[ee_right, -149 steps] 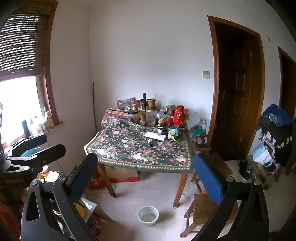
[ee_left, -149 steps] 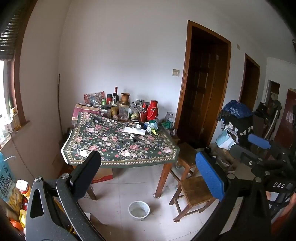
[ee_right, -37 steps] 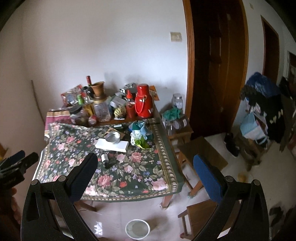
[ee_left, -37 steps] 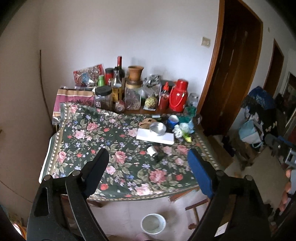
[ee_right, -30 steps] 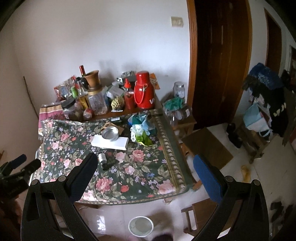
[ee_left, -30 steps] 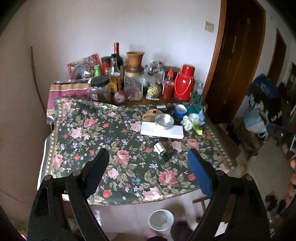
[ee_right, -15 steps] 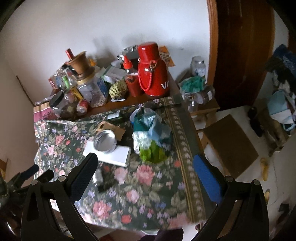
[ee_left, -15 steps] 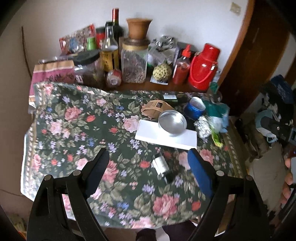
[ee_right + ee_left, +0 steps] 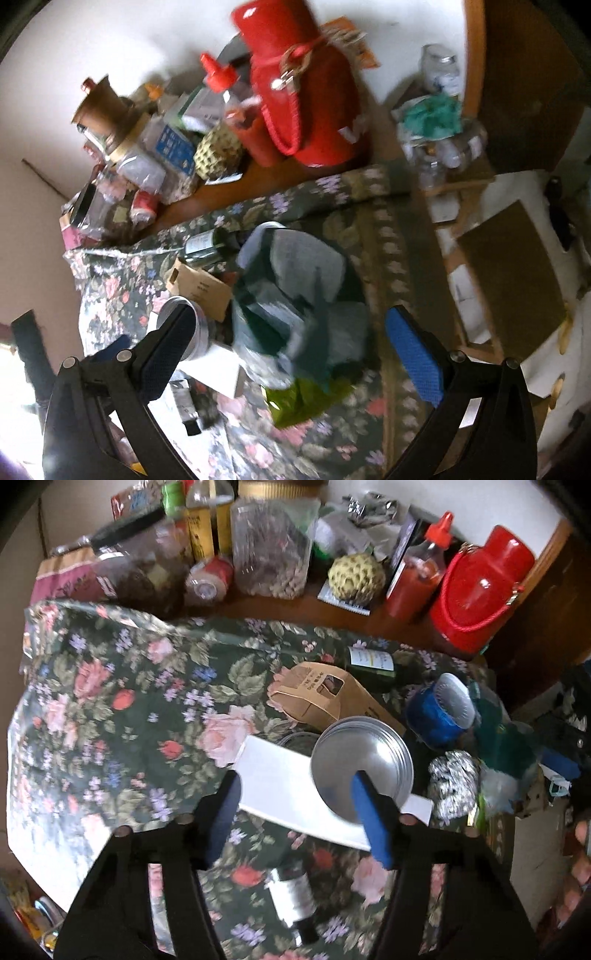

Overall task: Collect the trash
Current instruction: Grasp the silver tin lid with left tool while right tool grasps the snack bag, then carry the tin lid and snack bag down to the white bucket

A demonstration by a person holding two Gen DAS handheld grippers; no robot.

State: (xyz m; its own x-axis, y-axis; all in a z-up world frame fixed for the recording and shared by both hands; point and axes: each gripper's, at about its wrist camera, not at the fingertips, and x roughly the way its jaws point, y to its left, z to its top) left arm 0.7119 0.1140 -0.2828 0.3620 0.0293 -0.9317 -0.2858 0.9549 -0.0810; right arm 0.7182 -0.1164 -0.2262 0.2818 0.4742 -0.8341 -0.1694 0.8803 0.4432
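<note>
The left gripper (image 9: 295, 805) hangs over the flowered tablecloth (image 9: 122, 701) and points steeply down at a flat white box (image 9: 280, 786). Its jaws have just been closing and now stand about half open, with nothing pressed between them; the white box lies under the gap and its near edge runs across from one finger to the other. A round metal tin lid (image 9: 364, 755) rests on the far right part of that box, right by the blue pad of the right finger. A small dark bottle (image 9: 295, 897) lies on the cloth nearer the camera, below the fingers. The right gripper (image 9: 291, 336) has its jaws wide and holds nothing. Straight ahead of it, between the two fingers, sits a crumpled pile of plastic bags (image 9: 295, 306), blue-green on top with a yellow-green bag (image 9: 299, 398) at the near edge. That pile looks like the trash to collect, and the right hand is the nearer one to it. The pile is wider than it is tall, so the jaws probably need to come down over its top bunch. The red thermos (image 9: 310, 96) stands well behind, by the wall.
</note>
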